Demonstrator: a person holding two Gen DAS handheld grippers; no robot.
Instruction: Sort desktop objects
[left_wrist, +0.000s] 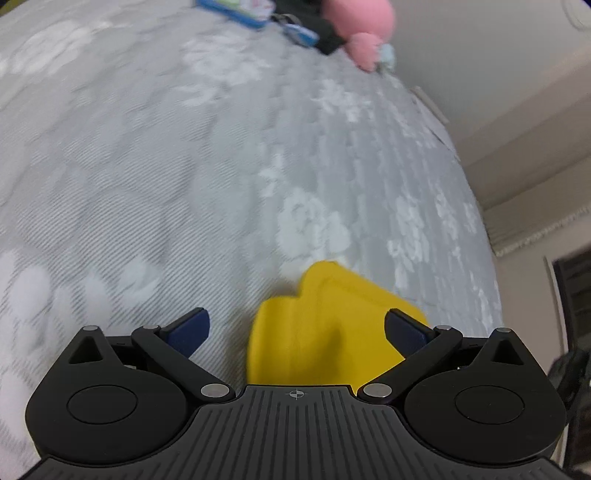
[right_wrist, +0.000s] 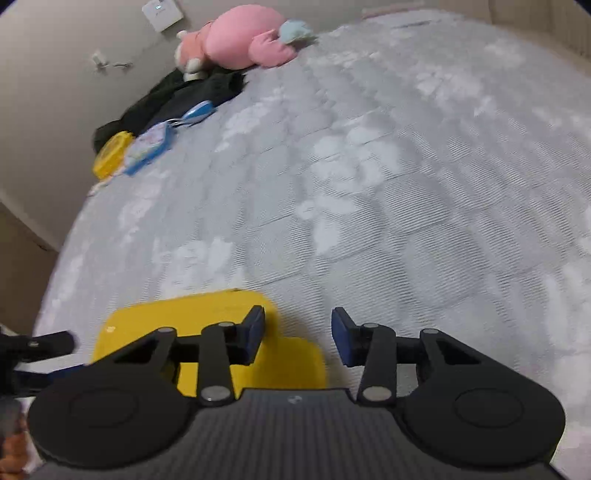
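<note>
A yellow plastic object (left_wrist: 317, 325) lies on the grey patterned mattress (left_wrist: 184, 166), right in front of my left gripper (left_wrist: 297, 330). The left gripper is open wide; the object sits between its blue pads without being held. In the right wrist view the same yellow object (right_wrist: 207, 317) lies low and left, under the left finger of my right gripper (right_wrist: 298, 334), which is open and empty. Far off lie a blue-edged case (right_wrist: 147, 147), a small blue item (right_wrist: 197, 110) and a yellow box (right_wrist: 110, 155).
A pink plush toy (right_wrist: 240, 37) and dark clothing (right_wrist: 184, 96) lie at the mattress's far corner by the wall. The mattress edge (left_wrist: 480, 221) drops off to the right in the left wrist view. The other gripper's black body (right_wrist: 33, 347) shows at the left.
</note>
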